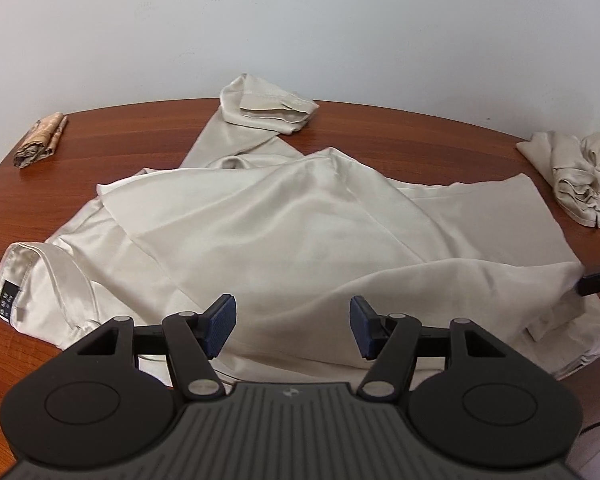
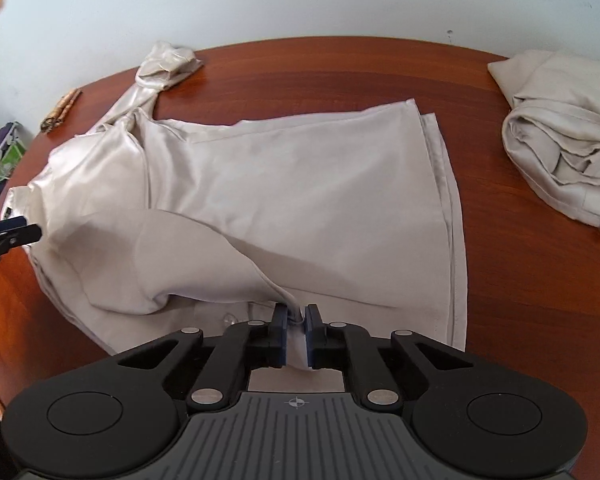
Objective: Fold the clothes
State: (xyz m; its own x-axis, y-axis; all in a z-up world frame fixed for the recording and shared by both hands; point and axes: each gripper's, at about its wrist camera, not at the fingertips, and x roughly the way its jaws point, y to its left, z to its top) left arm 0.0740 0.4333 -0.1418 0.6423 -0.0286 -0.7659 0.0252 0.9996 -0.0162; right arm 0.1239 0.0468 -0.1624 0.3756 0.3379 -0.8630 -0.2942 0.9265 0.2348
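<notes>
Looking along the left hand-held gripper (image 1: 292,328), the jaws stood wide apart with nothing between the blue pads (image 1: 222,326); they hovered just above the near edge of a pale satin shirt (image 1: 284,216). The shirt lay spread across the reddish wooden surface (image 1: 140,128), one sleeve (image 1: 260,112) stretched toward the far edge, the collar with its dark label (image 1: 10,292) at the left. A small patterned folded cloth (image 1: 40,140) lay far left, and a crumpled beige garment (image 1: 572,176) far right, both apart from the shirt.

Looking along the right hand-held gripper (image 2: 296,332), the jaws were nearly closed, pinching a fold of the shirt (image 2: 300,200) at its near edge, a raised flap (image 2: 160,256) of fabric beside them. The left hand-held gripper's tip (image 2: 16,232) showed at the left margin, beside the collar end. The beige garment (image 2: 564,136) sat at the right of the surface (image 2: 340,76).
</notes>
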